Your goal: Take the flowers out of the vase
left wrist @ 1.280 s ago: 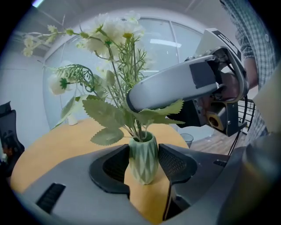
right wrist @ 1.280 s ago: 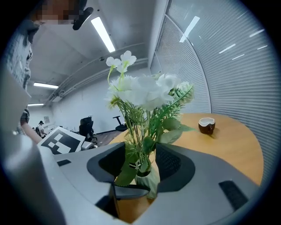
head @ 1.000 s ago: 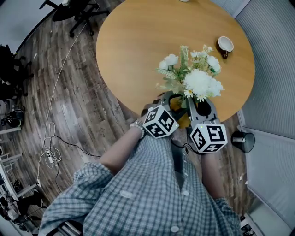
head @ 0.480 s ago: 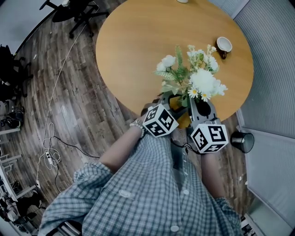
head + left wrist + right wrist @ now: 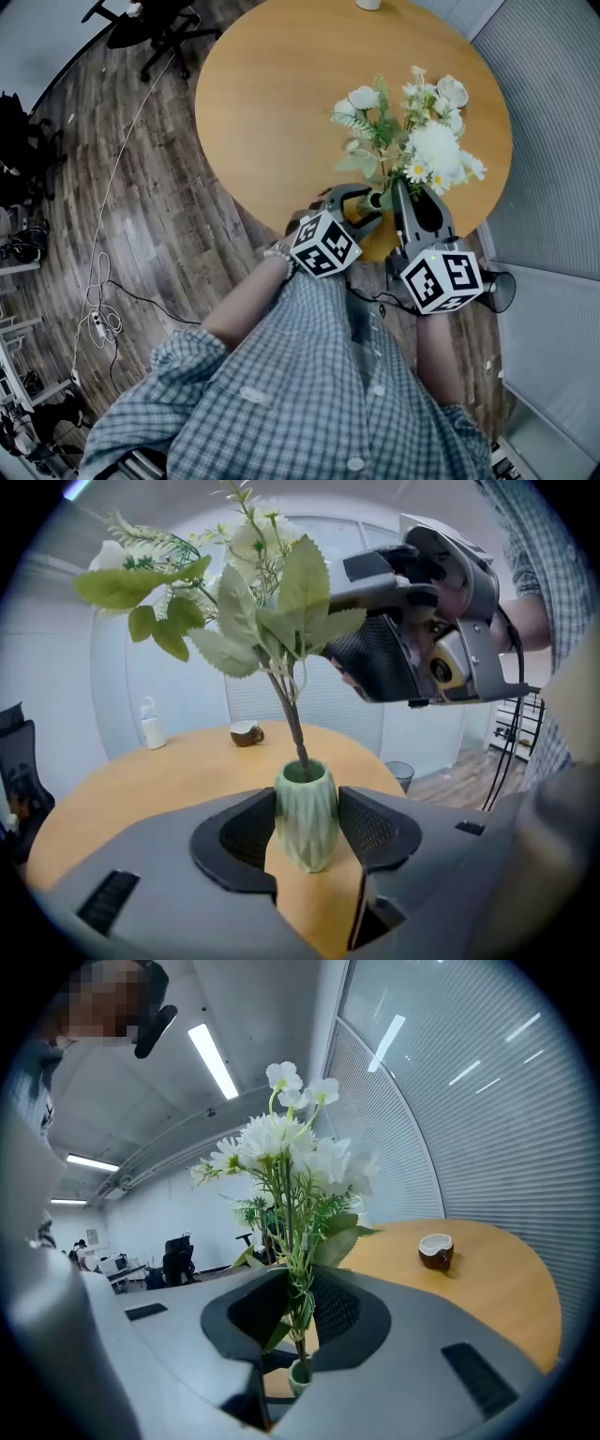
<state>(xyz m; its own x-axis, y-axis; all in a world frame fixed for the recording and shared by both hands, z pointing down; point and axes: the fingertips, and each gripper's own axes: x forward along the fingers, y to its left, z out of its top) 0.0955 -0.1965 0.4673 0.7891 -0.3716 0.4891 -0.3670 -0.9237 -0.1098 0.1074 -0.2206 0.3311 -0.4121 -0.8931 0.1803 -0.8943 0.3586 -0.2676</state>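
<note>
A small green ribbed vase [image 5: 305, 817] stands near the front edge of the round wooden table [image 5: 272, 84]. My left gripper [image 5: 306, 844] is shut on it, one pad against each side. A bunch of white flowers with green leaves [image 5: 412, 141] rises from the vase mouth. My right gripper [image 5: 295, 1309] has just been closing and is now shut on the flower stems [image 5: 298, 1288] above the vase [image 5: 300, 1375]. In the head view the right gripper [image 5: 405, 192] sits just right of the left gripper [image 5: 361, 202]. The stem ends still reach into the vase.
A brown and white cup [image 5: 436, 1251] sits on the table's far right side. A white bottle [image 5: 150, 726] stands at the far edge. A small bin [image 5: 502, 286] is on the floor to the right, office chairs [image 5: 150, 28] at the far left.
The right gripper has closed on the stems and risen. The bunch has moved up and to the right in the head view. The left gripper and vase have stayed put.
</note>
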